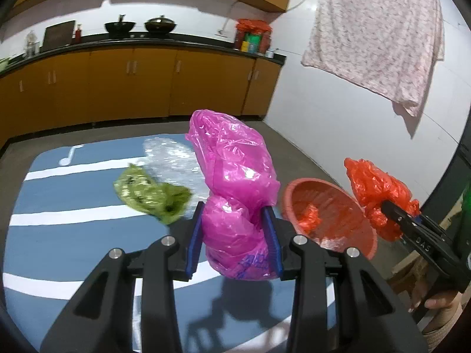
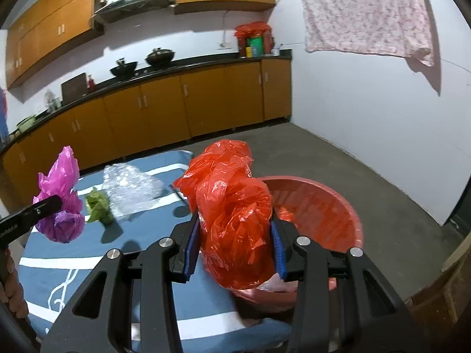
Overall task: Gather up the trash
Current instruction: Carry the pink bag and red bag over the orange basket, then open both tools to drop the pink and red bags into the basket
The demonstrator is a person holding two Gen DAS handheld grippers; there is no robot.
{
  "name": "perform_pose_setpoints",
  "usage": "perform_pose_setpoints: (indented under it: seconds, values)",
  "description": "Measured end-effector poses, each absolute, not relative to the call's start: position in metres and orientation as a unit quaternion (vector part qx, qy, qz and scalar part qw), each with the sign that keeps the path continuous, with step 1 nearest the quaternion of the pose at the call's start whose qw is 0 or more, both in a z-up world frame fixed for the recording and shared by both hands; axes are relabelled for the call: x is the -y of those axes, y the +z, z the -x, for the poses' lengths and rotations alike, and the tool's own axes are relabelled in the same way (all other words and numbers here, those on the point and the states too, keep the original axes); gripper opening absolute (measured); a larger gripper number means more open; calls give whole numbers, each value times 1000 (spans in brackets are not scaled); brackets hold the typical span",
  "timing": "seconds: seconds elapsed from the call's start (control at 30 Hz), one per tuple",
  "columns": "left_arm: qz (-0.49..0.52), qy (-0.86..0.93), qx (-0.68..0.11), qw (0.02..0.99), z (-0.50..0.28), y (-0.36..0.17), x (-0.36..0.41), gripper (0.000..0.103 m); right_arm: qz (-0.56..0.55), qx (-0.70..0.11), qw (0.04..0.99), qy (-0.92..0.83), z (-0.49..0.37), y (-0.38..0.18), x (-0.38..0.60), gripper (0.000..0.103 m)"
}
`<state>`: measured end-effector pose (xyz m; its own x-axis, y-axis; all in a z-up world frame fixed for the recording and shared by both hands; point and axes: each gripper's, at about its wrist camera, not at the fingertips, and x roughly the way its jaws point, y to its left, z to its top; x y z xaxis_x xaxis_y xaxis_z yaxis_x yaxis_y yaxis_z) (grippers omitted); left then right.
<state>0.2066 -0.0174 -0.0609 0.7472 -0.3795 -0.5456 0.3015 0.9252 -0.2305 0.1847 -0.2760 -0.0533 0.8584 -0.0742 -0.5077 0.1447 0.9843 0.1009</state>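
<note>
pink bag [image 1: 235,182] clenched in my left tool [image 1: 235,235], red bag [image 2: 232,214] in my right tool [image 2: 235,244] by the basin [image 2: 332,206]; green wrapper [image 1: 150,195] and clear plastic [image 1: 167,158] remain on the tabletop [image 1: 73,235].

— How is the light here?

— Bright and even, coming from above. The white wall [image 1: 338,111] shines without glare, and the hanging cloth [image 1: 379,32] throws a grey shadow on it.

— Is everything sharp?

— No. The green wrapper [image 1: 151,195] is smeared by motion. The cabinets [image 2: 153,114] bend like a curve, and black corners frame both views.
</note>
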Motion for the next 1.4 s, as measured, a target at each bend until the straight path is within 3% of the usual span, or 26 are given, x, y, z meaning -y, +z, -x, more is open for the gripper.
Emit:
perform_pose_setpoints:
  seconds: [0.77, 1.4]
  values:
    - [13, -283, -328, 901, -231, -86, 157, 38, -92, -244, 955, -143, -169, -59, 339, 41]
    - [-18, -314, -361, 878, -270, -120, 221, 41, -113, -242, 952, -146, -204, -77, 361, 42]
